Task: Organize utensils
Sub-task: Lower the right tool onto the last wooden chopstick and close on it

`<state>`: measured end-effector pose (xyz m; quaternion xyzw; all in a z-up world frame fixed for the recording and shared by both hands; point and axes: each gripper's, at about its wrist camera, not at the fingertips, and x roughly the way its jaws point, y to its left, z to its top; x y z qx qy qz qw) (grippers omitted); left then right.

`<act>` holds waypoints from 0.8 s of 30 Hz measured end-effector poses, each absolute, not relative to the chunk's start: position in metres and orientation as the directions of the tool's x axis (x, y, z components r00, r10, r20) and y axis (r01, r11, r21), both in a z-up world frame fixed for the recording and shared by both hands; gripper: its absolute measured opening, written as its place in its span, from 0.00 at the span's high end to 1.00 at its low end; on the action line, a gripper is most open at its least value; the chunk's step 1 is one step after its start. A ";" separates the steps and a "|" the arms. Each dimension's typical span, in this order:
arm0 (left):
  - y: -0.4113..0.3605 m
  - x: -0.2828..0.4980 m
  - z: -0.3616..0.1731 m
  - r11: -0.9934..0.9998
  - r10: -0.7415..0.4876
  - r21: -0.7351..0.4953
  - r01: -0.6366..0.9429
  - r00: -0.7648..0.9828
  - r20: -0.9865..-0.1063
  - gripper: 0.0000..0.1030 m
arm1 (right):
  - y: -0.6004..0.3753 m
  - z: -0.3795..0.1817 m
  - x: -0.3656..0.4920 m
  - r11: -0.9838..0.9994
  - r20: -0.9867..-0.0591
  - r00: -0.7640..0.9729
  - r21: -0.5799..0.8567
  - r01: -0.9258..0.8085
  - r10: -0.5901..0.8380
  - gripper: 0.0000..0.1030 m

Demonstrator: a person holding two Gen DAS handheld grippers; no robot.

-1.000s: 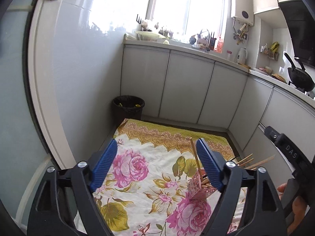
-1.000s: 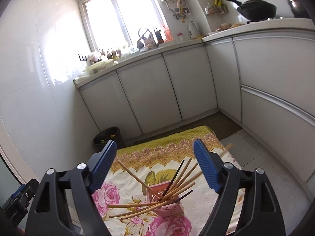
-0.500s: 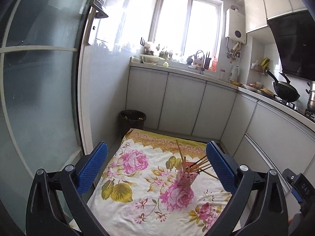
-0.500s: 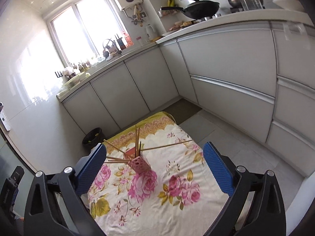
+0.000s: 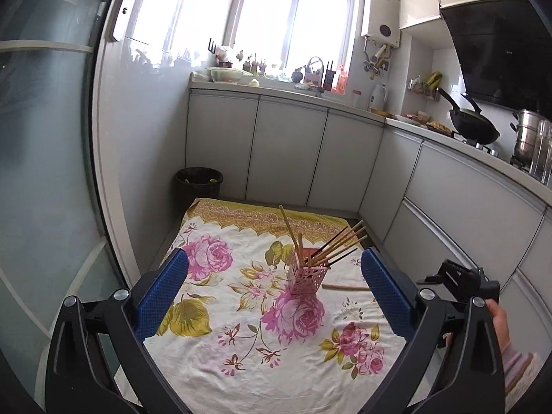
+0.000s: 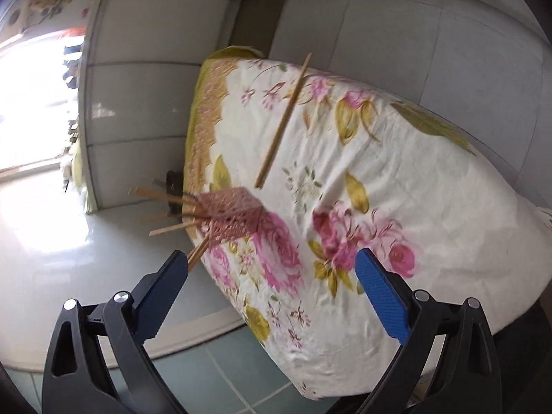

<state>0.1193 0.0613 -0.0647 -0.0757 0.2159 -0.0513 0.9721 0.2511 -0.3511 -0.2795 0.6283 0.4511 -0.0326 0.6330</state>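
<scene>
The cloth [image 5: 241, 314] is white, printed with pink roses and olive-green leaves, with a yellow-gold scalloped border. The holder [image 5: 308, 275] is pink lattice; its chopsticks [image 5: 339, 241] are tan wood, one dark. Pads [image 5: 162, 293] are blue, the bin [image 5: 199, 186] black, the cabinets [image 5: 286, 153] pale grey.

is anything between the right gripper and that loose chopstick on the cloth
Nothing visible does. The right gripper hangs open above the floral cloth, and only bare cloth lies between its jaws and the loose chopstick. The pink holder with the other chopsticks stands off to the side, not on that line.
</scene>
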 end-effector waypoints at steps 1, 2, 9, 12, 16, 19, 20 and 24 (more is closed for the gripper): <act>0.059 0.124 -0.075 0.983 -0.138 -0.168 0.073 0.897 -0.419 0.07 | -0.362 -0.292 0.261 0.171 -0.615 0.588 0.753 0.635 0.526 0.08; 0.056 0.129 -0.085 0.982 -0.149 -0.173 0.082 0.893 -0.424 0.07 | -0.371 -0.304 0.272 0.154 -0.626 0.576 0.736 0.659 0.525 0.11; 0.043 0.180 -0.145 0.969 -0.226 -0.206 0.139 0.839 -0.495 0.07 | -0.418 -0.354 0.338 0.063 -0.597 0.652 0.758 0.649 0.468 0.23; 0.039 0.199 -0.162 0.962 -0.260 -0.217 0.167 0.806 -0.532 0.07 | -0.418 -0.371 0.365 0.120 -0.611 0.641 0.761 0.638 0.465 0.31; 0.032 0.211 -0.174 0.958 -0.281 -0.210 0.195 0.782 -0.556 0.07 | -0.419 -0.381 0.388 0.170 -0.614 0.668 0.777 0.606 0.422 0.41; 0.031 0.218 -0.183 0.958 -0.283 -0.211 0.195 0.763 -0.581 0.07 | -0.417 -0.385 0.405 0.221 -0.635 0.653 0.765 0.605 0.413 0.54; 0.032 0.219 -0.185 0.957 -0.286 -0.218 0.192 0.757 -0.588 0.07 | -0.416 -0.388 0.409 0.223 -0.639 0.646 0.761 0.609 0.417 0.58; 0.035 0.219 -0.187 0.958 -0.279 -0.220 0.181 0.752 -0.598 0.07 | -0.411 -0.395 0.415 0.203 -0.653 0.637 0.746 0.634 0.410 0.73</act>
